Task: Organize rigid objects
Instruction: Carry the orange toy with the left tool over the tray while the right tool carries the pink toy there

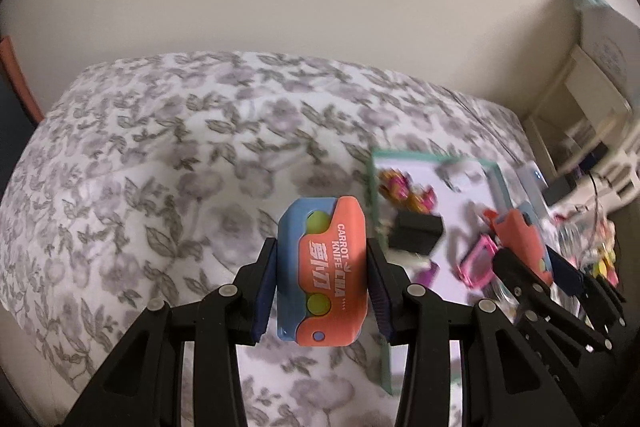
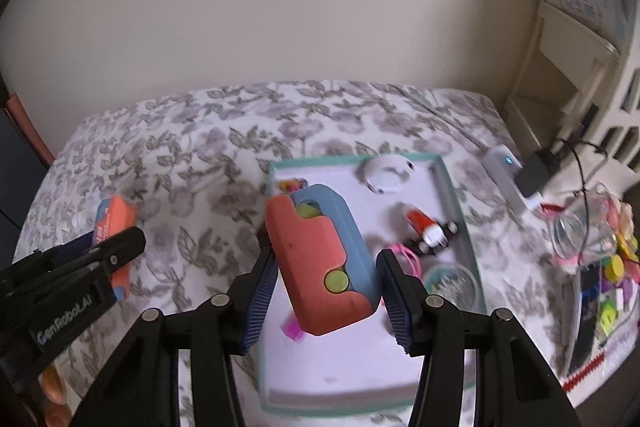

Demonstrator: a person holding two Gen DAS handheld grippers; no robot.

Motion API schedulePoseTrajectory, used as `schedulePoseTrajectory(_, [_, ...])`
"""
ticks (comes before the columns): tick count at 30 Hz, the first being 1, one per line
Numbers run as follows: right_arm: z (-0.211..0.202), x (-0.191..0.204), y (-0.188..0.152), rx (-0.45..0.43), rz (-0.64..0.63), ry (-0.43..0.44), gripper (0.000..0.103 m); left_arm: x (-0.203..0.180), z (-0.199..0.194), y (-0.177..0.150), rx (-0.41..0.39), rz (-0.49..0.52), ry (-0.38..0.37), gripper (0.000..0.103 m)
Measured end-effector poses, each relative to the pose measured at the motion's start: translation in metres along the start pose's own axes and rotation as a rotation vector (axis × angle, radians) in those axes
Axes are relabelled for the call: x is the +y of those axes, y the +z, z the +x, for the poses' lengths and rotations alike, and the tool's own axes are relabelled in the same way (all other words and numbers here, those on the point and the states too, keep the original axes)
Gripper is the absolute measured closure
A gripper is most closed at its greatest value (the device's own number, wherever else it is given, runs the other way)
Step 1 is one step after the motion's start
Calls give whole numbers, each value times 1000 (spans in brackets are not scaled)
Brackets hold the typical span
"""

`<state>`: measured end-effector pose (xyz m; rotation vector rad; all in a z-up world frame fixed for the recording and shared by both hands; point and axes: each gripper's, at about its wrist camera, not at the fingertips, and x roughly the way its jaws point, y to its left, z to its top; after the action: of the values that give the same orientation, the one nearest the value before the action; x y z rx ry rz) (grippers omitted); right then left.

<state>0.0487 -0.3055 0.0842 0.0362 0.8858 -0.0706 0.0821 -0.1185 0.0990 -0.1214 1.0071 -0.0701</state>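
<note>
The left toy knife (image 1: 322, 273) is orange and blue with lime-green dots and white lettering; the right toy knife (image 2: 322, 259) is orange and blue with lime dots. Each gripper, left (image 1: 320, 281) and right (image 2: 326, 293), is black with dark-blue ribbed pads. The bedspread (image 1: 160, 163) is white with a grey leaf-and-flower print. At 3 o'clock of the left knife, the tray (image 2: 440, 163) is white inside with a teal rim, holding a red-and-white toy (image 2: 426, 225) and a pink ring (image 2: 410, 253).
</note>
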Motion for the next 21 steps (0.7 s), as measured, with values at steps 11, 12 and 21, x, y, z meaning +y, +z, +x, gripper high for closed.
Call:
schedulePoseTrajectory(11, [-3, -26, -33, 43, 21, -56, 49, -46, 17, -38, 75, 108, -78, 59])
schedulePoseTrajectory(12, [-2, -28, -35, 46, 21, -64, 49, -48, 22, -41, 87, 108, -84, 59])
schedulePoseTrajectory(21, [17, -46, -43, 92, 47, -79, 49, -65, 40, -50, 118, 139, -100, 59])
